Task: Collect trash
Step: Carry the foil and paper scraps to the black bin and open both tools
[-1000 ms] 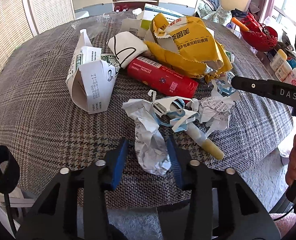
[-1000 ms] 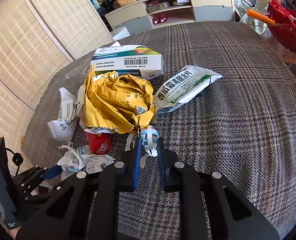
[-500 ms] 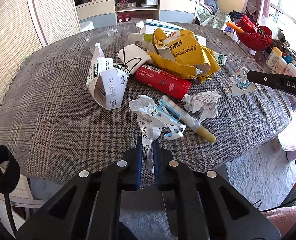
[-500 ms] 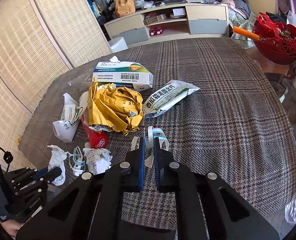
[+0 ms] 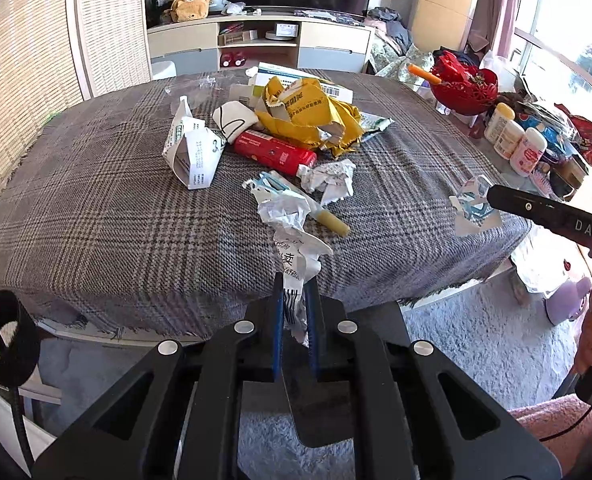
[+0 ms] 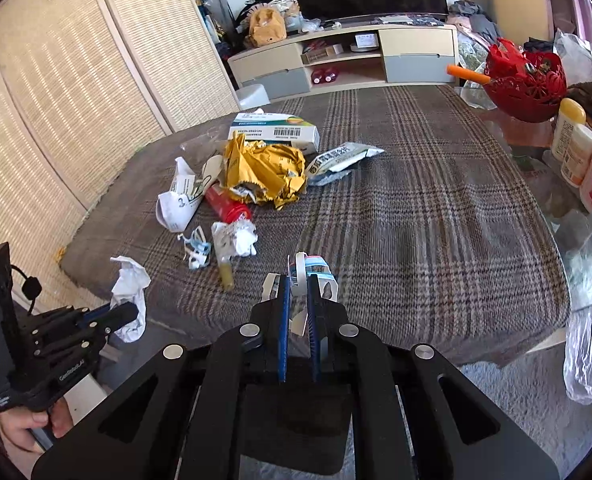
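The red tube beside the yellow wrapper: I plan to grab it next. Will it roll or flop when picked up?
The red tube is round and lies on its side on the woven tablecloth, so a nudge could roll it. It looks plump, so probably fairly stiff. The yellow wrapper overlaps its far side and may drag along.

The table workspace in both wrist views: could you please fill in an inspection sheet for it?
Surface: round table under a grey plaid cloth.
Job's things: crumpled yellow paper bag, red tube, white folded carton, green-white flat box, crumpled white paper ball.
Clutter: red openwork basket, white bottles.
Grippers: left gripper shut on torn white paper strip; right gripper shut on blue-white wrapper scrap.
Cables: black cable at the left edge.
Surroundings: cream TV cabinet, woven screens.
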Motion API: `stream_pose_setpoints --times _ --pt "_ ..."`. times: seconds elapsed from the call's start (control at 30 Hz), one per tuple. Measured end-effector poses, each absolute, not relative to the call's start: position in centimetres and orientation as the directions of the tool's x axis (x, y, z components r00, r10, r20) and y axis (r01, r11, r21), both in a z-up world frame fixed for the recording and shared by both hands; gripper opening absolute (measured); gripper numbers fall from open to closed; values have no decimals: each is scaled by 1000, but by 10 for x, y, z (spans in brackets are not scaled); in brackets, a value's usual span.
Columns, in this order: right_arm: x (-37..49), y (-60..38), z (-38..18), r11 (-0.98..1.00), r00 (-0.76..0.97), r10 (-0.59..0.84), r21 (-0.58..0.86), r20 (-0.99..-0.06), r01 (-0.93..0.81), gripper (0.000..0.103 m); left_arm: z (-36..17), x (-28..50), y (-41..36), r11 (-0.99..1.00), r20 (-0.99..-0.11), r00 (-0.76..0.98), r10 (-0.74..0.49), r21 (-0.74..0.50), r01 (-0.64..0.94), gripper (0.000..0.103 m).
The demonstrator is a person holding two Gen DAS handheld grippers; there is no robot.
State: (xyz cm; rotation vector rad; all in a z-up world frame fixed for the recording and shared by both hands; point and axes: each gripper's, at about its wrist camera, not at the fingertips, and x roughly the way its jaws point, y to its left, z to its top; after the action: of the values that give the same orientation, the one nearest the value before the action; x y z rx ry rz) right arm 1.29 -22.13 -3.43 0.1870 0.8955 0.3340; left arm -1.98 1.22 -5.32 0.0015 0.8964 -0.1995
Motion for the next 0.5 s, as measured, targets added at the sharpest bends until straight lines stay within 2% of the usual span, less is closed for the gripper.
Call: stream_pose_setpoints --times 0.23,0.5 --pt "-25 -222 -63 927 548 376 315 -748 -205 10 -85 -53 2 974 -796 563 -224 -167 151 9" --pt "-34 -206 -118 925 462 379 343 -802 -164 10 -143 -65 -23 973 -844 488 -224 -164 162 9"
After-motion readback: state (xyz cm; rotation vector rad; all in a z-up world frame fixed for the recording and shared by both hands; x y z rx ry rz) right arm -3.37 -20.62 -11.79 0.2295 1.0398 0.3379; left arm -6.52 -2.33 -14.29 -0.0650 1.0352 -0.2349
